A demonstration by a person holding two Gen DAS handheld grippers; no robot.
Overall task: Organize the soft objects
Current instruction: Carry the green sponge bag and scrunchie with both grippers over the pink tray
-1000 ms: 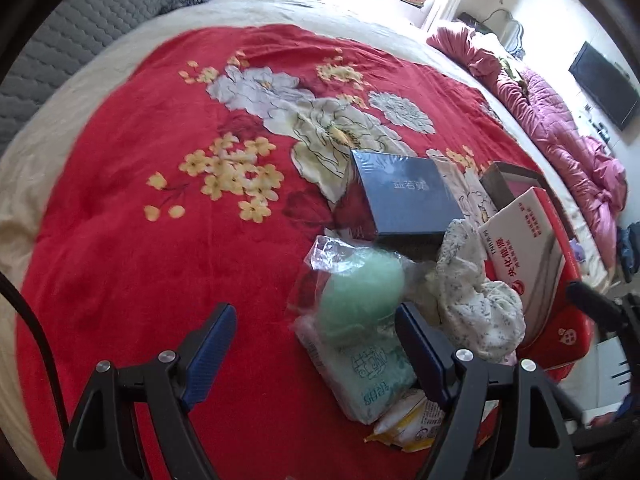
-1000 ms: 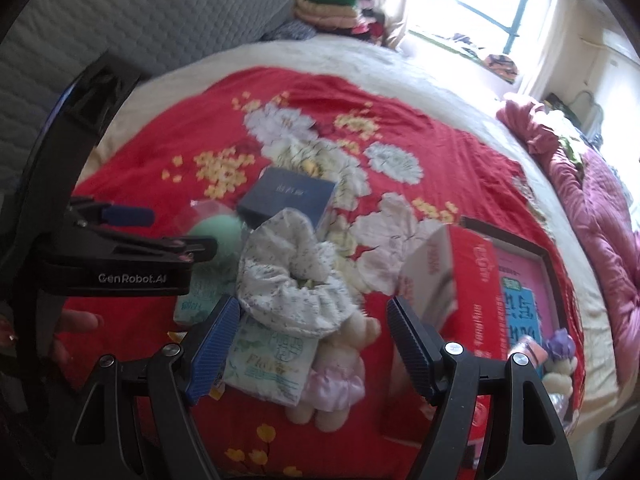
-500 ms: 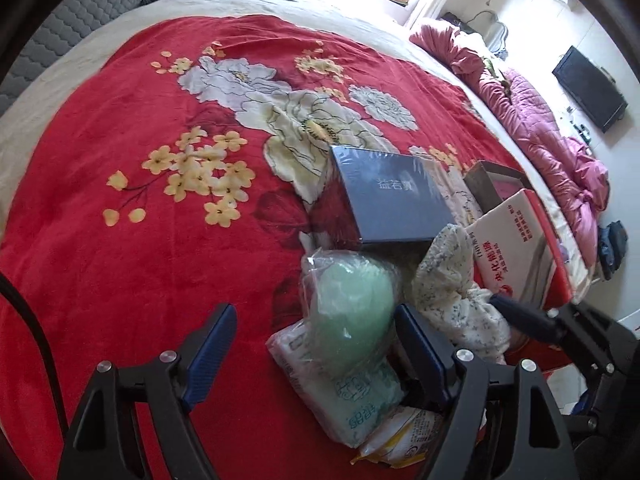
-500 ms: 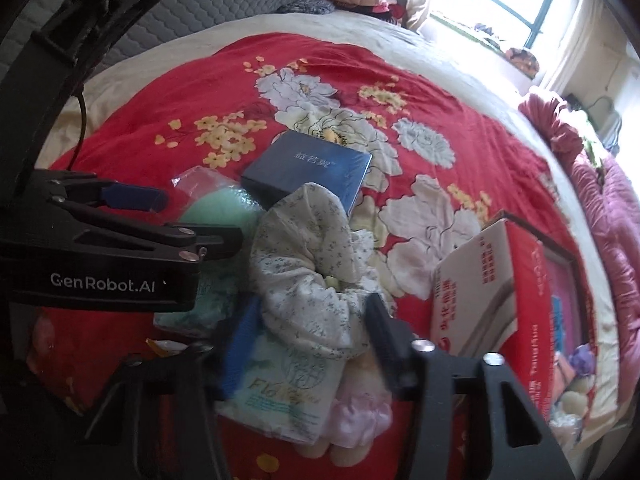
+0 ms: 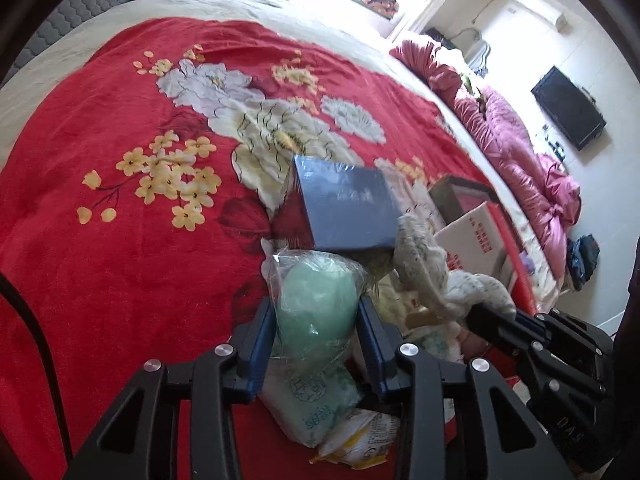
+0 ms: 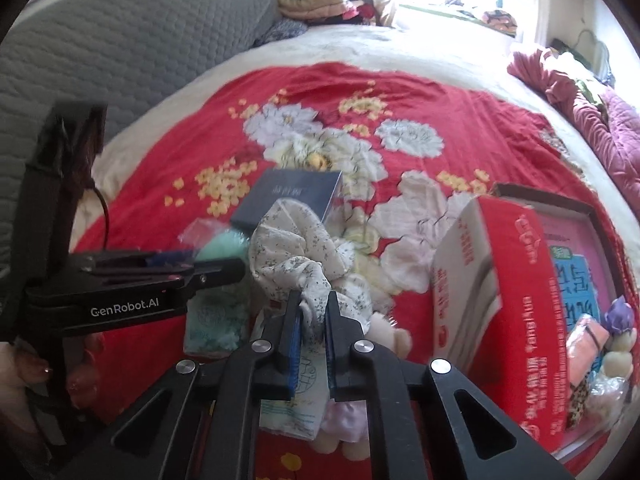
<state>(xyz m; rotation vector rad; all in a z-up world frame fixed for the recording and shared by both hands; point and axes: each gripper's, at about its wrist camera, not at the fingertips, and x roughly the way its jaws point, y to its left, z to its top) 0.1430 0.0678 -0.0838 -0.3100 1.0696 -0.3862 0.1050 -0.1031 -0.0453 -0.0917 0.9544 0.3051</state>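
My left gripper [image 5: 316,312] is shut on a green fluffy ball in a clear plastic bag [image 5: 318,310]; the bag also shows in the right wrist view [image 6: 222,244], with the left gripper [image 6: 216,270] beside it. My right gripper [image 6: 312,312] is shut on a white floral scrunchie [image 6: 296,248], which also shows in the left wrist view [image 5: 424,268]. Both soft things lie in a small pile on the red floral blanket [image 5: 100,260]. Under them are tissue packs [image 5: 316,404] and a small plush toy [image 6: 384,336].
A dark blue box [image 5: 346,208] lies just beyond the pile. A red and white carton [image 6: 504,300] stands to the right, holding soft toys [image 6: 600,344]. A grey headboard [image 6: 120,52], folded clothes [image 6: 316,0] and a pink quilt [image 5: 520,160] edge the bed.
Both grippers have closed: the left on the bagged green ball, the right on the scrunchie. Both moved in toward the pile.
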